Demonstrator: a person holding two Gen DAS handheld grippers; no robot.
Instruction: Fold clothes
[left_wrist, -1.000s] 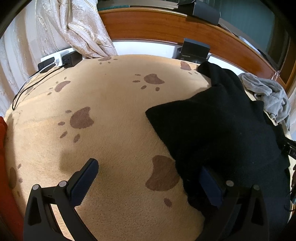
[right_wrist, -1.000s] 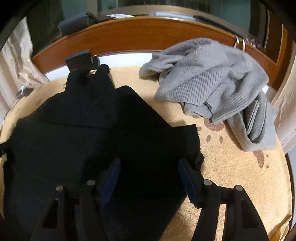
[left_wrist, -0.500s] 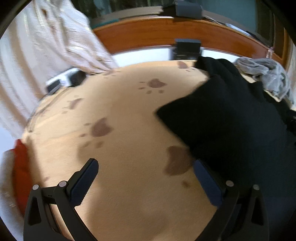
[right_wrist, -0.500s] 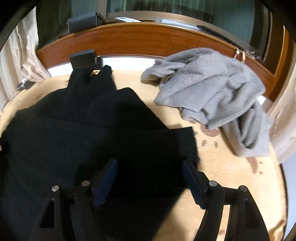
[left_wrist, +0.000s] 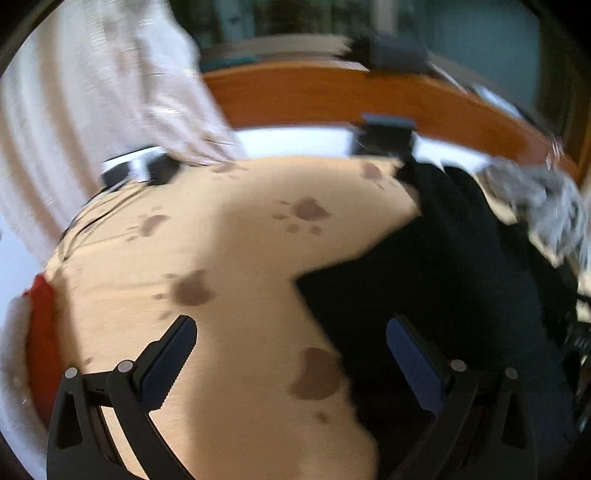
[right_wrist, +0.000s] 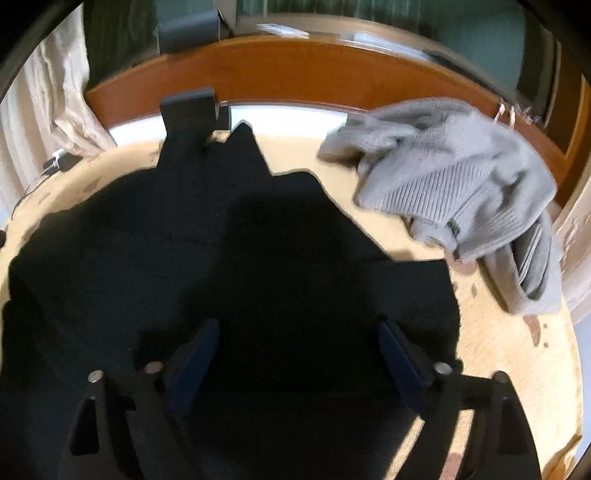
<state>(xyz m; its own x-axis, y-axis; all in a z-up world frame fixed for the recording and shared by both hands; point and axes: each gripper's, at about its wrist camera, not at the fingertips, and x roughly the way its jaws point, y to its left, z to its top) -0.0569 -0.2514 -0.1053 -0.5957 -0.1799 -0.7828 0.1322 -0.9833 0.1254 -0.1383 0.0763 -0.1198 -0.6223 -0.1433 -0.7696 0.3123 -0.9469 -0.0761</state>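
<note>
Black garment (right_wrist: 229, 258) spread flat on tan paw-print blanket (left_wrist: 236, 258). Right hand-held gripper (right_wrist: 299, 354) above it, jaws opening, gripping nothing. Left hand-held gripper (left_wrist: 291, 354) jaws wide apart, empty, at garment's edge. Grey sweater (right_wrist: 458, 184) crumpled nearby.

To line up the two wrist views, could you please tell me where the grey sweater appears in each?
Left wrist: grey sweater at the far right edge, beyond the black garment.
Right wrist: it sits upper right, crumpled.
Shared landmark: the wooden headboard behind it.
</note>
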